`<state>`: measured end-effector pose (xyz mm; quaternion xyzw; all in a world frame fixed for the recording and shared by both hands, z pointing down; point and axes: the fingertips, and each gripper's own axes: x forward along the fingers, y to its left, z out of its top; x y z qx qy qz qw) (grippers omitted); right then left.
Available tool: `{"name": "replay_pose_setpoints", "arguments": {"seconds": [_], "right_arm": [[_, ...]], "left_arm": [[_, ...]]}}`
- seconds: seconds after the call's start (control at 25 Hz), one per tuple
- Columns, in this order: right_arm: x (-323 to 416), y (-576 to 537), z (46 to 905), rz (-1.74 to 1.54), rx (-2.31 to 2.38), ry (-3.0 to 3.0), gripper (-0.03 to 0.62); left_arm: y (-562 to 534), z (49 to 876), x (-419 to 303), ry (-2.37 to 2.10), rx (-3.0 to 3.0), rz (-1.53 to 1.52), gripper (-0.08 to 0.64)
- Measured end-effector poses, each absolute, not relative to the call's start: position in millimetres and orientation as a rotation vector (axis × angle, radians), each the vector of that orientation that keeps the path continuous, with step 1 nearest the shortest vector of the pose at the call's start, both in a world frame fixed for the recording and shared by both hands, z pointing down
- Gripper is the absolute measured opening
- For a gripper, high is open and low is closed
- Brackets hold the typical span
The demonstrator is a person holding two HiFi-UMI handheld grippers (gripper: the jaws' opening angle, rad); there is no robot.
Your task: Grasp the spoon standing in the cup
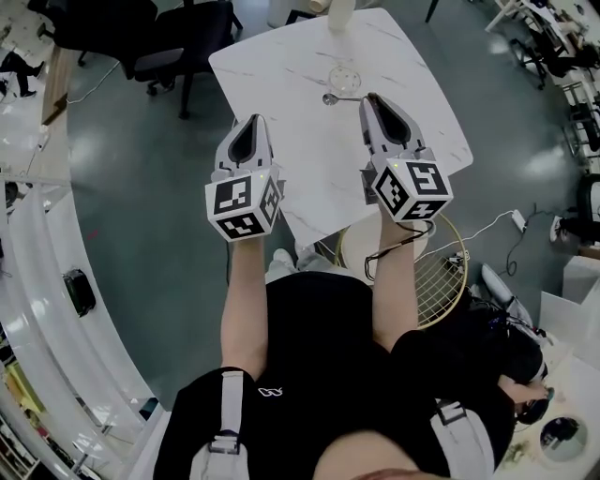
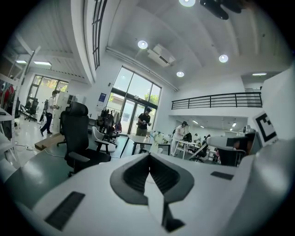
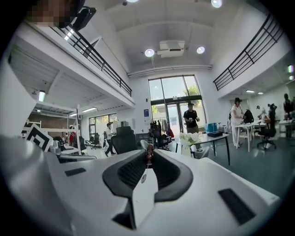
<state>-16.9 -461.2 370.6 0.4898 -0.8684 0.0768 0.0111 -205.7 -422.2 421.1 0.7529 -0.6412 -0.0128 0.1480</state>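
Observation:
A clear glass cup (image 1: 345, 75) stands on the white marble table (image 1: 281, 56). Just in front of it a metal spoon (image 1: 339, 97) lies level, bowl to the left and outside the cup. My right gripper (image 1: 368, 98) is shut on the handle's right end. In the right gripper view a thin dark sliver of the spoon (image 3: 149, 156) shows pinched between the closed tips of the right gripper (image 3: 149, 151). My left gripper (image 1: 251, 124) hovers over the table's left edge, apart from the cup. Its jaws meet with nothing in them in the left gripper view (image 2: 148, 159).
A white vase (image 1: 340, 14) stands at the table's far edge. Black office chairs (image 1: 169, 47) sit beyond the table's left side. A round wire basket (image 1: 442, 272) is on the floor by my right elbow. A curved white counter (image 1: 37, 281) runs along the left.

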Motion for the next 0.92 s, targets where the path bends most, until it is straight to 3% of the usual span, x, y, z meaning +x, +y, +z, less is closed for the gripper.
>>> {"name": "replay_pose_setpoints", "arguments": {"seconds": [0.92], "right_arm": [[-1, -452, 364, 0.228, 1.545, -2.71, 0.052]], "left_arm": [[-415, 417, -186, -1.8, 2.201, -0.046, 0.015]]}}
